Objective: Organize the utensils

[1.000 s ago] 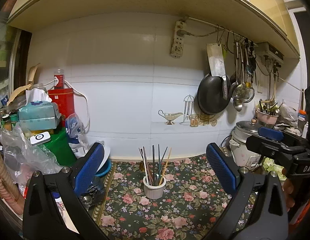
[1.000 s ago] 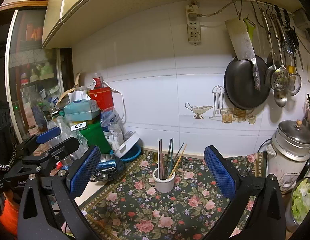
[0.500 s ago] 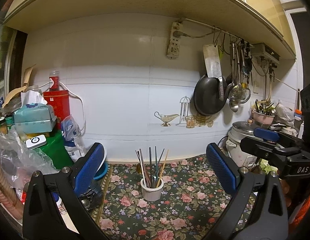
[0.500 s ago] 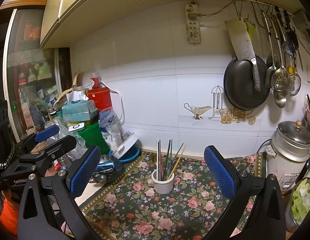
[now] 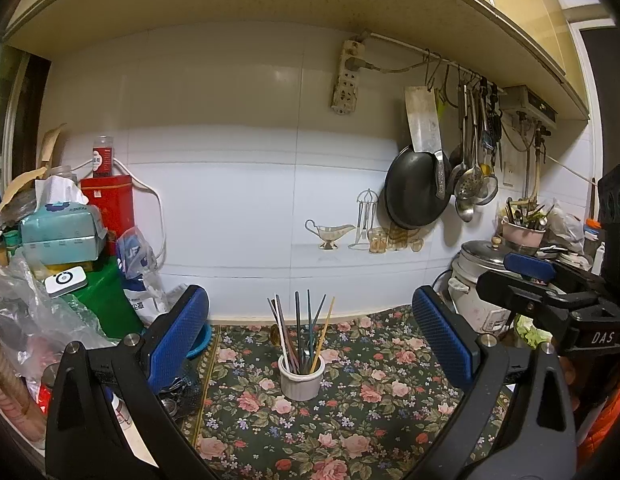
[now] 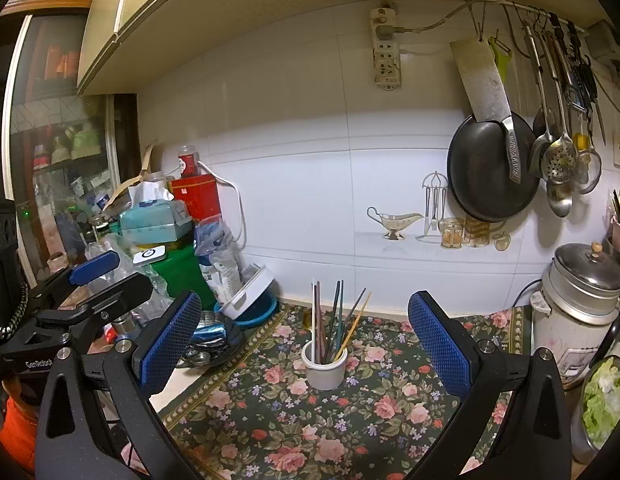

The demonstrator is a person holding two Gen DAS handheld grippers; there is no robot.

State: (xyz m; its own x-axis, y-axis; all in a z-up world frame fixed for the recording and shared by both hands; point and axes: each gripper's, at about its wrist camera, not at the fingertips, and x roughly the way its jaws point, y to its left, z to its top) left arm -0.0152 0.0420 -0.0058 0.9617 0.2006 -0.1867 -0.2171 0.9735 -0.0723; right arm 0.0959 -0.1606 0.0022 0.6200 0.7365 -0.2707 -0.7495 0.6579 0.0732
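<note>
Floral mat [image 5: 350,408]; white cup [image 5: 301,377] holds upright chopsticks [image 5: 299,330].

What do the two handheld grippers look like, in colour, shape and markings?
Both the left gripper and the right gripper have black angular frames with silver bolts and blue textured pads. White lettering marks their bodies. A coiled black cable hangs by the left one.

The right gripper [image 5: 528,268] body reads "DAS"; the left gripper [image 6: 95,266] reads "GenRobot".
</note>
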